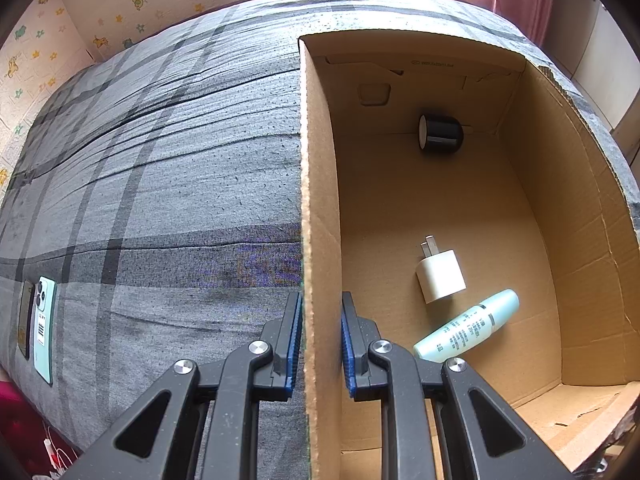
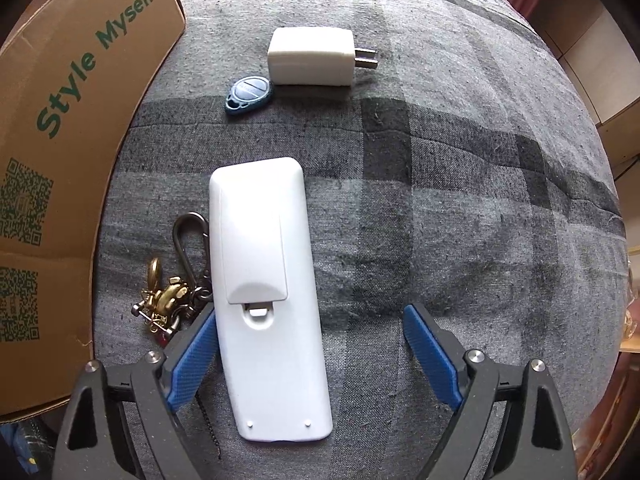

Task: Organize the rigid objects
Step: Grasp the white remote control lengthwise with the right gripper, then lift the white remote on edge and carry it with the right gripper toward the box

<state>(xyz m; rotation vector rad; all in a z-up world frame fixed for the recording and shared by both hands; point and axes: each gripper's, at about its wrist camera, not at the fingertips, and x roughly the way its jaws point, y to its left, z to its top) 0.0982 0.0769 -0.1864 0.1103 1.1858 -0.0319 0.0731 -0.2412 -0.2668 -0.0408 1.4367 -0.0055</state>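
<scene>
Cardboard box (image 1: 320,208) is sitting on a grey plaid bedspread (image 1: 160,180), and the left gripper (image 1: 320,340) is clamping its near side wall between blue pads. Inside the box are lying a black cylindrical cap-like object (image 1: 440,134) at the far end, a white plug adapter (image 1: 440,276) and, just beside it, a pale green tube (image 1: 468,326). Two phones (image 1: 38,320) are resting side by side near the bedspread's left edge. The right gripper (image 2: 312,356) is pointing down with jaws apart around a white remote control (image 2: 268,300) lying face down; the left pad is touching its edge, the right pad standing clear. A bunch of keys with a carabiner (image 2: 176,280) is lying beside it; farther off are a blue key fob (image 2: 249,94) and another white charger (image 2: 312,58).
</scene>
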